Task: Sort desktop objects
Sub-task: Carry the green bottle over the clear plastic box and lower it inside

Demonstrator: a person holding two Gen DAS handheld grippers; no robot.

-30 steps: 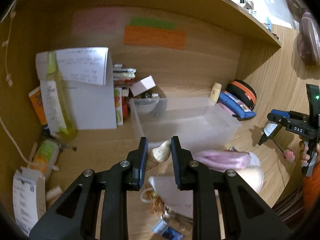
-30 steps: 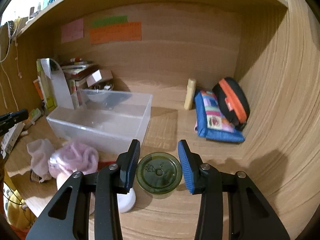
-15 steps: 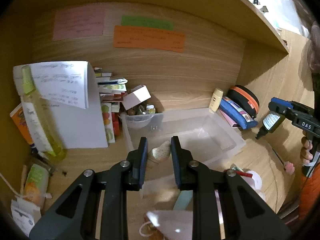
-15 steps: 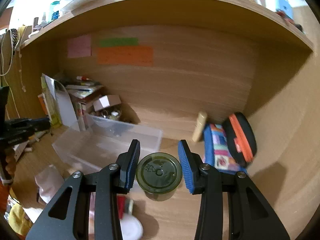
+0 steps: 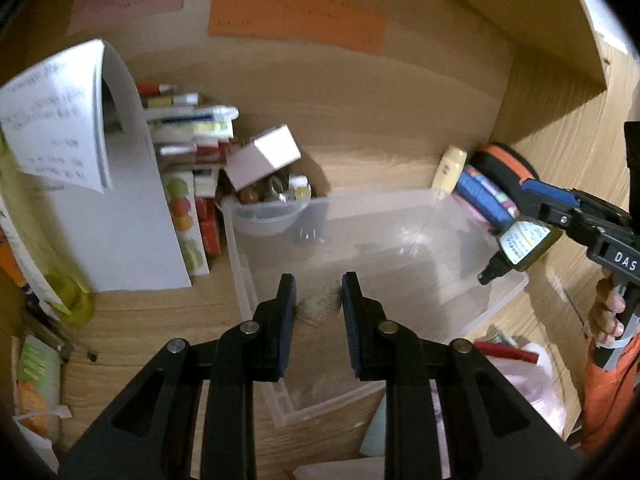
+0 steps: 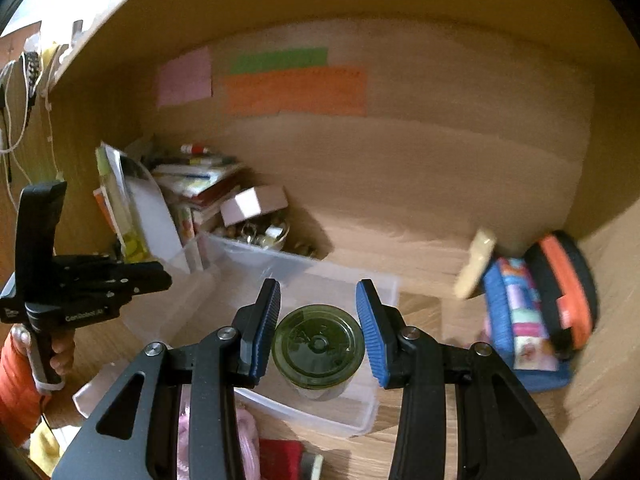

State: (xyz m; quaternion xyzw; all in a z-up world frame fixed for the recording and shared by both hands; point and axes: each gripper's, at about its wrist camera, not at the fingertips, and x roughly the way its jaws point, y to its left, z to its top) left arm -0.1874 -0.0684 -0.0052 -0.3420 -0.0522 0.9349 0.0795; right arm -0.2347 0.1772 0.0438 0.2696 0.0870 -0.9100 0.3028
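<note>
Two grippers are now hanging over the clear plastic bin, where a second ago both were working back at the cluttered front of the desk, above the pink cloth and the white items lying there. The bin is filling far more of both views, so each hand is carrying its load across toward it; in my judgement the sorting is moving from pick-up into drop-off, with both releases still to come.

The right gripper is clamping a dark green glass bottle between its blue pads, the base facing the camera. From the left wrist view that bottle is pointing cap-down over the bin's right rim, its label showing.

The left gripper is pinched narrow on a small ribbed seashell, which is sitting right between the fingertips and touching both pads. The shell is hovering over the bin's near-left corner, above its floor, not yet resting in it.
</note>
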